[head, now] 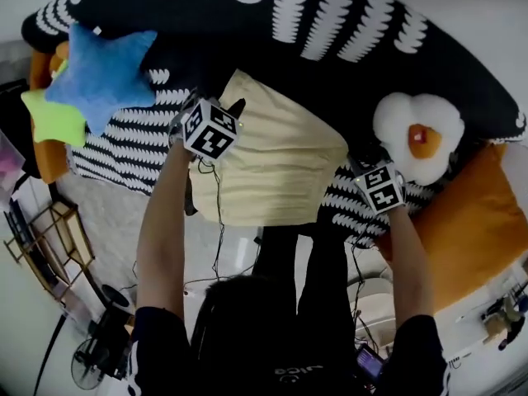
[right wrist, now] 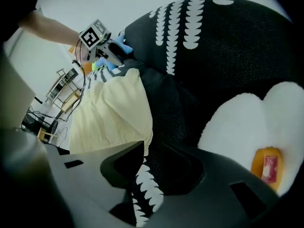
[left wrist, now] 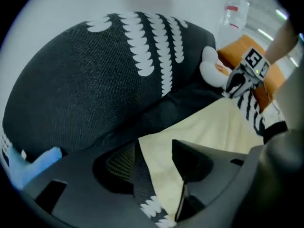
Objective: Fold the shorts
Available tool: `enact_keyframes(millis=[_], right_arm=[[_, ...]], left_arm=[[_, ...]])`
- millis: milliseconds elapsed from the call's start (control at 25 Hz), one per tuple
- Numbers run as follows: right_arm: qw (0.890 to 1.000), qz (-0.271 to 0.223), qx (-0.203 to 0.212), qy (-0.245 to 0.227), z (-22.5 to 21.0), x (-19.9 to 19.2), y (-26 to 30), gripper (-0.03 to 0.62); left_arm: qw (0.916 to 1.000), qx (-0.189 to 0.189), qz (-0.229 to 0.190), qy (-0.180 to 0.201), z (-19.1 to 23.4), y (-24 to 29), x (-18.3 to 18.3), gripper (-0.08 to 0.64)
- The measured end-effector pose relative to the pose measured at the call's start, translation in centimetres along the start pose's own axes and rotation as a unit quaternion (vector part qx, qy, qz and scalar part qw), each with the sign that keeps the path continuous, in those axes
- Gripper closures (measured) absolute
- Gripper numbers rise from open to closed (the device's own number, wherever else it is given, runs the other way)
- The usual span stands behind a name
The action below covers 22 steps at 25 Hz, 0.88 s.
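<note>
Pale yellow cloth shorts [head: 272, 159] have their left corner between the jaws of the left gripper [left wrist: 154, 172], which stand half apart, the cloth not pinched. The right gripper [right wrist: 154, 175] has narrower jaws, unclosed, over the black bedcover with white scalloped stripes [head: 206, 40], the shorts' right corner at one jaw. The shorts lie flat at the bedcover's near edge — a white fried-egg plush cushion [head: 417, 134] on its right side, a blue star-shaped plush [head: 103, 73] on its left.

Home bedroom. A bed takes up most of the view, under a black bedspread [head: 371, 64] with white scalloped stripes. Soft furnishings on it: blue star cushion [head: 103, 73], fried-egg cushion [head: 417, 134], orange pillow [head: 470, 229]. On the pale floor beside it stand a wooden rack [head: 58, 238] and a small fan [head: 91, 365].
</note>
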State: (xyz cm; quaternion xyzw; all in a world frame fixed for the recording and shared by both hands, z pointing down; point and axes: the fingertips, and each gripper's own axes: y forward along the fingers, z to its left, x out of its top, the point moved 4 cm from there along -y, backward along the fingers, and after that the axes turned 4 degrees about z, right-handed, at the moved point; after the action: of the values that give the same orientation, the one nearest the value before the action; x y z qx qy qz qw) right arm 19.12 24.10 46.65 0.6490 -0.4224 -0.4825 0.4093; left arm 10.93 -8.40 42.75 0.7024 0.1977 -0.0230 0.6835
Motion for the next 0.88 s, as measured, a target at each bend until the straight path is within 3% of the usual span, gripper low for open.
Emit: enact_keyframes(millis=[160, 320, 400, 520, 600, 640, 680, 720, 840, 880], right_arm=[[1.0, 0.018, 0.022, 0.014, -0.2, 0.3, 2.2, 0.437], [0.998, 0.044, 0.042, 0.024, -0.4, -0.9, 2.4, 0.446], [0.998, 0.039, 0.036, 0.03, -0.2, 0.2, 3.1, 0.443], [0.998, 0.033, 0.027, 0.052, 0.1, 0.3, 3.9, 0.44], [0.997, 0.029, 0.028, 0.068, -0.3, -0.2, 3.9, 0.446], [0.996, 0.029, 0.032, 0.074, -0.5, -0.4, 3.8, 0.454], [0.996, 0.03, 0.039, 0.077, -0.5, -0.5, 3.8, 0.466], [0.995, 0.033, 0.049, 0.077, -0.4, -0.6, 3.8, 0.483], [0.994, 0.044, 0.076, 0.06, 0.1, -0.5, 3.7, 0.538], [0.994, 0.044, 0.08, 0.054, 0.0, -0.4, 3.5, 0.541]], left_arm=[[0.991, -0.034, 0.061, 0.114, 2.6, 4.2, 0.7, 0.306], [0.9755, -0.058, 0.068, 0.201, 1.7, 6.9, 2.5, 0.307], [0.9592, -0.062, 0.099, 0.258, 2.6, 7.5, 1.8, 0.307], [0.9223, -0.046, 0.149, 0.354, 2.2, 9.0, 0.0, 0.325], [0.9012, -0.028, 0.155, 0.404, 0.8, 9.6, -0.6, 0.437], [0.8956, -0.019, 0.149, 0.419, 0.2, 9.8, -0.8, 0.498], [0.8953, -0.012, 0.142, 0.422, 0.0, 9.8, -1.1, 0.52], [0.9013, -0.011, 0.136, 0.411, 0.0, 9.7, -1.3, 0.523], [0.9348, -0.025, 0.124, 0.332, 1.3, 8.9, -1.4, 0.528], [0.9419, -0.024, 0.121, 0.312, 1.9, 8.6, -1.1, 0.529]])
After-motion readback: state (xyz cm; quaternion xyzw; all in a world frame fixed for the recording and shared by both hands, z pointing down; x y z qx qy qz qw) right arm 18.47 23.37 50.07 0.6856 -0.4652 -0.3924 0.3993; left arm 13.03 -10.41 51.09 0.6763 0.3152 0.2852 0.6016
